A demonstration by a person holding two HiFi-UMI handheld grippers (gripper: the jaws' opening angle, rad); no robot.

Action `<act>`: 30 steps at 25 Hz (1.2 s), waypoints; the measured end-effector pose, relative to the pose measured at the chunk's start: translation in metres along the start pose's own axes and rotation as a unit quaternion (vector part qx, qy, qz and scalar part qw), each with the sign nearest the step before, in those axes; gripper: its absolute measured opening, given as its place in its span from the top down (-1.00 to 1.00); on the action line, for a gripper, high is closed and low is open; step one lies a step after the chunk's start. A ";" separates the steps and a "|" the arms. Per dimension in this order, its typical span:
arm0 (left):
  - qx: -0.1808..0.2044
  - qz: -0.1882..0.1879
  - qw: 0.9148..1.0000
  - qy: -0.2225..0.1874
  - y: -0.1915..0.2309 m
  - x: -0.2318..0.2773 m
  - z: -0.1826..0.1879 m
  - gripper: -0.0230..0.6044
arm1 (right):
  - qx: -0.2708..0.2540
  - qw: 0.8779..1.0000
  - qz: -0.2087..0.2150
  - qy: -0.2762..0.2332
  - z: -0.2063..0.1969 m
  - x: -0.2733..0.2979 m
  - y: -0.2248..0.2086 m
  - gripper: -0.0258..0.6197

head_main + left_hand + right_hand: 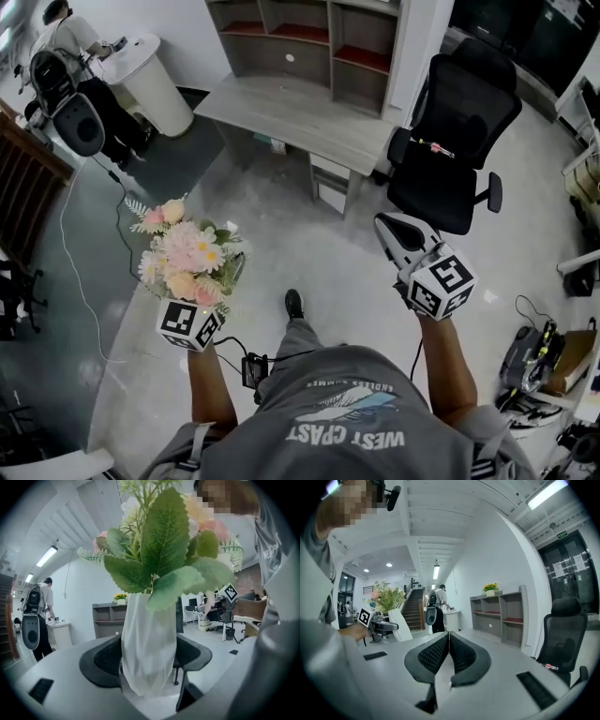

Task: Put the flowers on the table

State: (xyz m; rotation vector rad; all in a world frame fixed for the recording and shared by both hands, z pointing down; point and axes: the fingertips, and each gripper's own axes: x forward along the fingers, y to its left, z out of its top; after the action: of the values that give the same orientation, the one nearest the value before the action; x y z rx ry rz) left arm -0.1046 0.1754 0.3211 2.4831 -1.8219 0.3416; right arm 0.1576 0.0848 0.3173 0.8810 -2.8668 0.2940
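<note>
A bunch of pink, cream and white flowers (187, 255) with green leaves stands in a white vase (149, 644). My left gripper (147, 656) is shut on that vase, its black pads pressing both sides, and holds it upright in the air at the left of the head view. The left gripper's marker cube (189, 323) sits just below the blooms. My right gripper (398, 230) points forward at the right, shut with nothing between its jaws (449, 654). In the right gripper view the flowers (386, 598) show far off to the left. A grey table (295, 120) lies ahead.
A grey shelf unit (314, 42) stands behind the table. A black office chair (455, 141) is to the right of it. At the far left a person (70, 42) stands by a round white stand (150, 80). Cables (80, 281) trail over the floor.
</note>
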 end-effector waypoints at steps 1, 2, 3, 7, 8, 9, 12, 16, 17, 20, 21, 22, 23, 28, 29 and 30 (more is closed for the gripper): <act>0.000 -0.008 1.000 -0.002 0.008 0.012 0.000 -0.21 | 0.001 1.000 -0.012 0.000 0.001 0.005 -0.008 0.83; 0.000 -0.017 1.000 -0.004 0.016 0.025 0.001 -0.21 | 0.004 1.000 -0.023 0.000 0.002 0.011 -0.015 0.83; 0.002 -0.026 1.000 -0.006 0.025 0.038 0.003 -0.21 | 0.007 0.999 -0.034 -0.001 0.005 0.018 -0.022 0.83; 0.005 -0.055 0.998 -0.014 0.058 0.079 0.013 -0.21 | 0.009 0.998 -0.054 -0.003 0.018 0.051 -0.034 0.83; 0.004 -0.060 0.998 -0.015 0.065 0.087 0.016 -0.21 | 0.008 0.998 -0.058 -0.004 0.022 0.058 -0.036 0.83; 0.005 -0.065 0.998 -0.016 0.071 0.093 0.018 -0.21 | 0.006 0.998 -0.062 -0.007 0.027 0.064 -0.039 0.83; 0.011 -0.080 0.997 -0.018 0.080 0.106 0.019 -0.21 | 0.005 0.997 -0.077 -0.016 0.033 0.072 -0.041 0.83; 0.015 -0.099 0.995 -0.018 0.089 0.122 0.021 -0.21 | 0.009 0.995 -0.093 -0.018 0.034 0.081 -0.048 0.83; 0.014 -0.103 0.994 -0.016 0.094 0.132 0.024 -0.21 | 0.012 0.995 -0.097 -0.017 0.037 0.087 -0.054 0.83; 0.014 -0.113 0.993 -0.011 0.103 0.150 0.029 -0.21 | 0.018 0.994 -0.105 -0.013 0.041 0.097 -0.065 0.83; 0.014 -0.115 0.993 -0.011 0.104 0.151 0.028 -0.21 | 0.018 0.994 -0.107 -0.011 0.041 0.097 -0.065 0.83; 0.013 -0.117 0.993 -0.012 0.104 0.152 0.027 -0.21 | 0.018 0.994 -0.110 -0.011 0.039 0.097 -0.064 0.83; 0.013 -0.120 0.993 -0.013 0.105 0.152 0.025 -0.21 | 0.018 0.993 -0.114 -0.010 0.037 0.096 -0.064 0.83; 0.012 -0.135 0.991 -0.015 0.115 0.163 0.023 -0.21 | 0.017 0.991 -0.130 -0.008 0.037 0.104 -0.065 0.83; 0.012 -0.139 0.990 -0.015 0.121 0.168 0.024 -0.21 | 0.018 0.991 -0.133 -0.008 0.041 0.109 -0.067 0.83; 0.011 -0.143 0.990 -0.015 0.127 0.174 0.026 -0.21 | 0.018 0.990 -0.137 -0.007 0.044 0.116 -0.069 0.83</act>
State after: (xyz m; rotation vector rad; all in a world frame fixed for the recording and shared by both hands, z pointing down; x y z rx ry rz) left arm -0.1715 -0.0311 0.3188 2.7268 -1.4471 0.3108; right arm 0.0986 -0.0434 0.3051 1.2701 -2.7132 0.3094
